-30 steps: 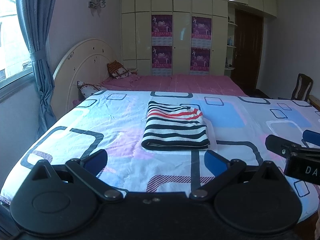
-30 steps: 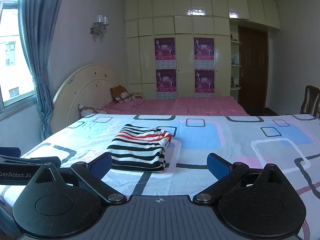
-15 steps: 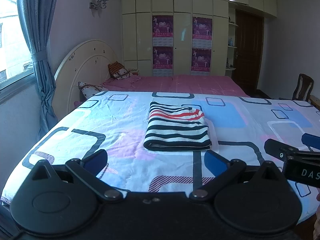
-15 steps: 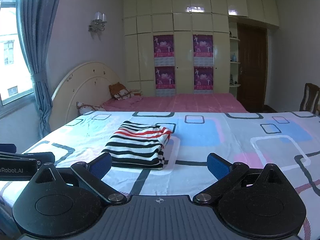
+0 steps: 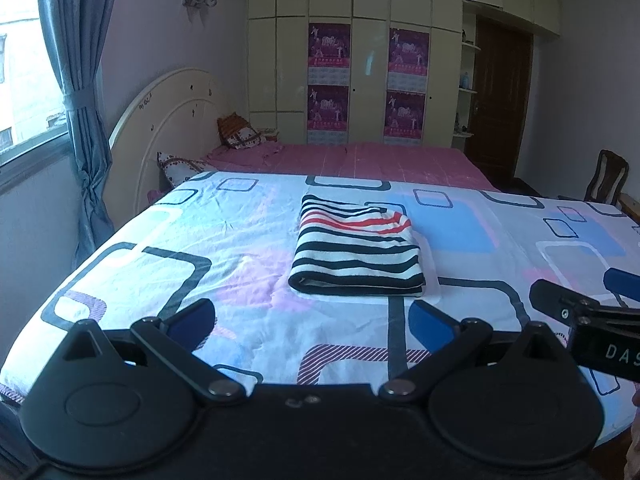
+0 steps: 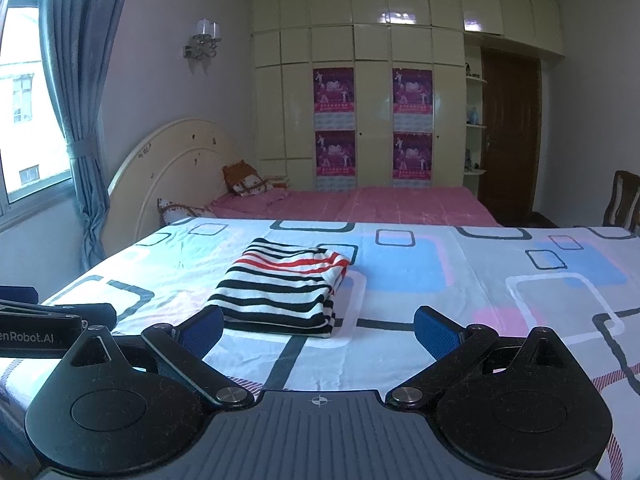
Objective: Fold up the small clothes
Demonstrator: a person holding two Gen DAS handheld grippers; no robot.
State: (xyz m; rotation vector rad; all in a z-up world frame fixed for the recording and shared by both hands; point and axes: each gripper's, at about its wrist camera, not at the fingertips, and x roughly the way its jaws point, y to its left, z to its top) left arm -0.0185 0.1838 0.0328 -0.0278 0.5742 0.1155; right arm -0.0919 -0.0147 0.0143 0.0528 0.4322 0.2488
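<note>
Striped garment (image 5: 356, 256) lies folded, seemingly neat.

One folded striped garment (image 5: 356, 256) lies ahead of the jaws on one patterned bedspread (image 5: 160, 264). Two grippers show: the left gripper (image 5: 312, 320) with two blue-padded fingers (image 5: 192, 318) spread wide, and the right gripper (image 6: 318, 326) likewise. Far beyond the jaws, four purple posters (image 6: 334, 88) hang on the wardrobe (image 6: 372, 48). Two cushions (image 6: 244, 180) rest at one cream headboard (image 6: 168, 152). One wall lamp (image 6: 202, 40), one curtain (image 6: 76, 100), one dark door (image 6: 510, 136) and one wooden chair (image 5: 608, 176) complete the count.
</note>
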